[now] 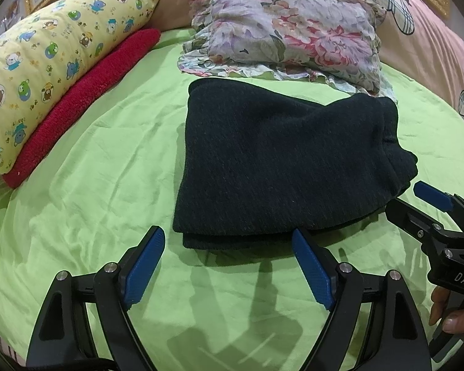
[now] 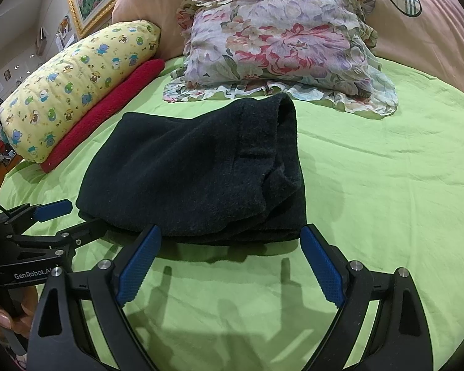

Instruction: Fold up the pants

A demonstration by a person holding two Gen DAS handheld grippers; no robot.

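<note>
1. Lying folded into a thick, dark navy knitted bundle, the pants (image 1: 281, 160) rest on the lime-green bedsheet (image 1: 102, 216), just in front of a floral frilled pillow (image 1: 281, 31) and well apart from the red towel roll (image 1: 86, 105) and the yellow bear-print bolster (image 1: 52, 55) along the far left.

2. Relation that matters: the bundle sits just ahead of both sets of fingers, its near folded edge running crosswise to them. Its long axis runs left to right, with the loose, layered ends on the right side.

3. The left gripper (image 1: 229, 266) hangs over bare sheet at the bundle's near left corner; its blue-padded fingers (image 1: 147, 266) stand wide apart with nothing between them, the right one just at the cloth's edge.

4. The right gripper (image 2: 232, 262) sits at the near right portion; its fingers (image 2: 323, 266) are likewise spread wide and empty, straddling the near edge without pressing on it.

5. Both tools tilt steeply down toward the bed, side by side, each held by a hand (image 1: 448, 312) low in the frame.

6. Neither is clearly nearer; the fold looks close to finished.
</note>
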